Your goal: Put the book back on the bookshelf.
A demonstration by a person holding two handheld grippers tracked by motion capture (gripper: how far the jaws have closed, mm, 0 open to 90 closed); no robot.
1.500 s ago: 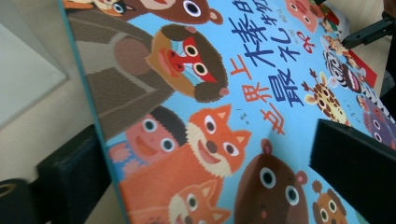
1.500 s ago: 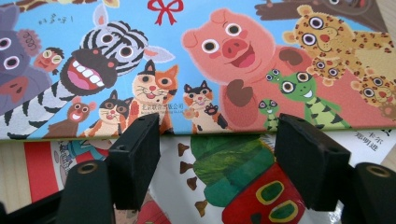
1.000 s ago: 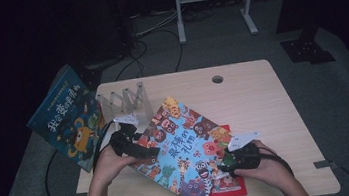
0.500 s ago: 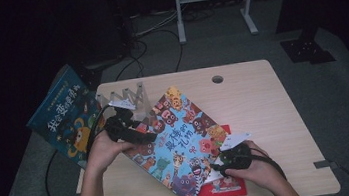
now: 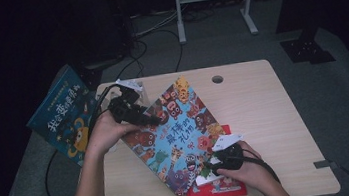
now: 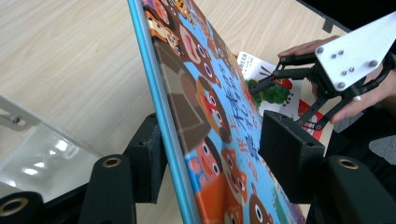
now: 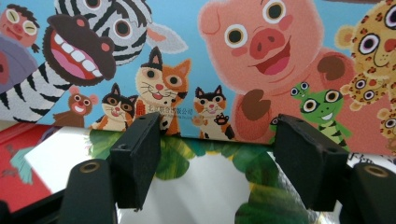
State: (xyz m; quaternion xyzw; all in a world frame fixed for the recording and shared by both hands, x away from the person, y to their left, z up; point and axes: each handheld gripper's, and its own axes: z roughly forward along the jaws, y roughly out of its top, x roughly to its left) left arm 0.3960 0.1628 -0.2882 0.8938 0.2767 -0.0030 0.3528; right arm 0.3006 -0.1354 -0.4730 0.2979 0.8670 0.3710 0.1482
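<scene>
Work in hand: lifting the big animal picture book off the table, seemingly to stand it in the clear rack at the far left of the table.

Left gripper: jaws astride the book's left edge, with its blue spine running between them. They have just been closing in; in the left gripper view one pad sits at the back cover while the other stands a little off the front, so a firm pinch is not yet shown.

Right gripper: at the book's near right edge, jaws fairly narrow. In the right gripper view the cover edge lies just beyond the pads with nothing clamped; it looks to be steadying, not holding.

Book's place: middle of the table, tilted, left side raised, near right corner low over the red book.

Done, by my reading: the book is tipped up from lying flat.

Left to do: secure the grip, bring it upright, carry it left and far to the rack.

Other book: a blue one leans off the table's left side.
</scene>
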